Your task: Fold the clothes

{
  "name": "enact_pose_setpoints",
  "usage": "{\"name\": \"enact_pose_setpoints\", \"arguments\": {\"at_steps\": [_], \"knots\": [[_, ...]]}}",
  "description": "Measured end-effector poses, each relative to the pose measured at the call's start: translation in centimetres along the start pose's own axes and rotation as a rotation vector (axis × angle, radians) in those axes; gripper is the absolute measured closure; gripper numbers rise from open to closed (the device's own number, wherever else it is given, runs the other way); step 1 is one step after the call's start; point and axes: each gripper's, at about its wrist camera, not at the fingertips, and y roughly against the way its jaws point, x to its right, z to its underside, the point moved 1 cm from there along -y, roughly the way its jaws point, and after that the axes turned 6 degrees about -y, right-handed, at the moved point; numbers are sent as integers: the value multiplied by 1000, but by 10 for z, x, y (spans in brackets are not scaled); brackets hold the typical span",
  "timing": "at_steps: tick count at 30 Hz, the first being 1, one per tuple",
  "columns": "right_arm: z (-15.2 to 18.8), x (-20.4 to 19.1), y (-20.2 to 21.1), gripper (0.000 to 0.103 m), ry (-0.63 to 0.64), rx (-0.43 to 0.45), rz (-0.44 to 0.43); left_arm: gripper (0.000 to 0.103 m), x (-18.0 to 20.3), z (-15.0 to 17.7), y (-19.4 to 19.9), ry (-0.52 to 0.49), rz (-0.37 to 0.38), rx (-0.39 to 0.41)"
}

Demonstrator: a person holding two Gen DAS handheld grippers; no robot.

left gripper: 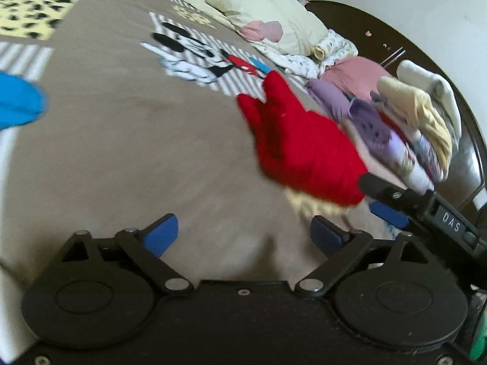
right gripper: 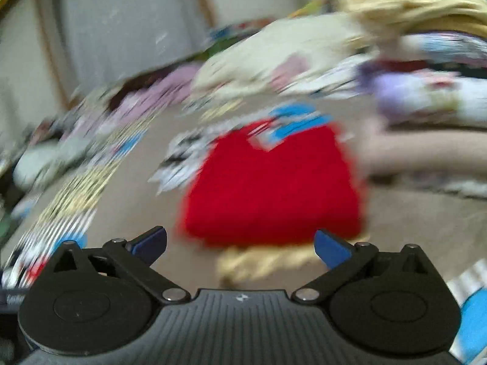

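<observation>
A red garment (left gripper: 301, 152) lies folded on the brown bed sheet (left gripper: 152, 152), with a pale yellow cloth (left gripper: 307, 205) peeking out under its near edge. My left gripper (left gripper: 243, 237) is open and empty, low over the sheet just left of the garment. My right gripper (left gripper: 373, 196) comes in from the right, its tips at the garment's near right corner. In the blurred right wrist view the red garment (right gripper: 274, 191) sits straight ahead of the open, empty right gripper (right gripper: 240, 246), and the yellow cloth (right gripper: 261, 261) lies between its fingers.
A stack of folded clothes (left gripper: 411, 140) stands just right of the red garment, against a dark headboard (left gripper: 426, 60). A cream quilt (left gripper: 258, 9) and loose clothes lie at the far end of the bed. A blue cloth (left gripper: 18, 103) is at the left edge.
</observation>
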Motion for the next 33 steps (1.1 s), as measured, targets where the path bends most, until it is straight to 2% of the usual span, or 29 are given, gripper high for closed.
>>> {"name": "enact_pose_setpoints", "arguments": {"at_steps": [2, 6, 11, 15, 20, 25, 33], "knots": [[9, -28, -2, 1, 39, -38, -20, 5, -13, 11, 25, 14, -39, 8], [25, -71, 18, 0, 100, -76, -30, 2, -43, 31, 80, 83, -130, 57], [51, -113, 57, 0, 144, -145, -61, 0, -63, 56, 146, 108, -305, 128], [68, -145, 77, 0, 178, -167, -85, 0, -63, 66, 185, 66, -466, 146], [86, -174, 97, 0, 206, -188, -106, 0, -51, 74, 221, 1, -632, 129], [101, -196, 112, 0, 226, -195, -118, 0, -36, 84, 250, -67, -701, 187], [117, -224, 143, 0, 289, -191, -121, 0, -31, 96, 282, -40, -720, 209]]}}
